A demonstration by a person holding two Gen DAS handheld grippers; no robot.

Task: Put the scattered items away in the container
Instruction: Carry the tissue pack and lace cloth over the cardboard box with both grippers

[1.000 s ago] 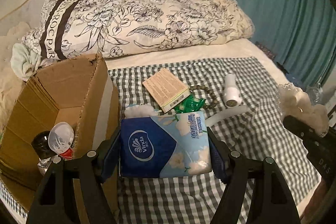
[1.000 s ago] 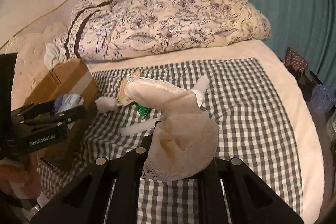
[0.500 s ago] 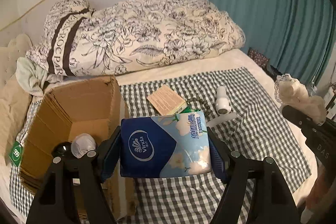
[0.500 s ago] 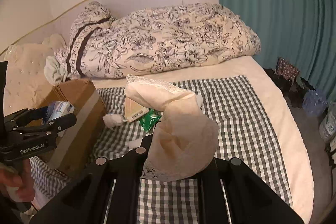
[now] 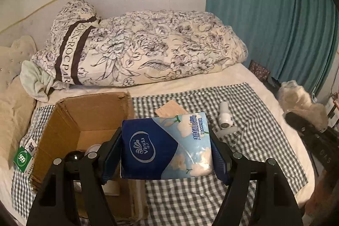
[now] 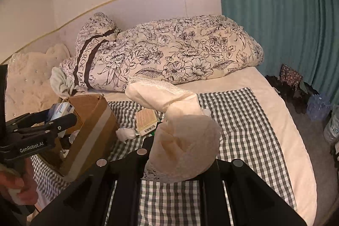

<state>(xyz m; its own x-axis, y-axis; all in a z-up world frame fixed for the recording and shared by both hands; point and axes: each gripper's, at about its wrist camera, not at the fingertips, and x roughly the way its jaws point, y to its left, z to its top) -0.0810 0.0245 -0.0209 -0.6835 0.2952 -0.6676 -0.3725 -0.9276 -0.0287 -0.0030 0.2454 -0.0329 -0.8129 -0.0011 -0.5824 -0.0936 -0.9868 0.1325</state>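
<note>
Tissue pack (image 5: 167,145) sits clamped between left gripper (image 5: 167,157) pads, beside box (image 5: 84,111). Right gripper (image 6: 182,164) pinches lace cloth (image 6: 184,141).

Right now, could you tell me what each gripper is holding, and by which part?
Left gripper: blue Vinda tissue pack, clamped across its two sides. Right gripper: cream lace-trimmed cloth, pinched at its bunched lower end.

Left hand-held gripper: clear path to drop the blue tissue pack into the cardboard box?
Probably yes. The left hand-held gripper holds the blue tissue pack raised beside the open-topped brown cardboard box; nothing blocks the opening, and bare floor shows inside.
</note>
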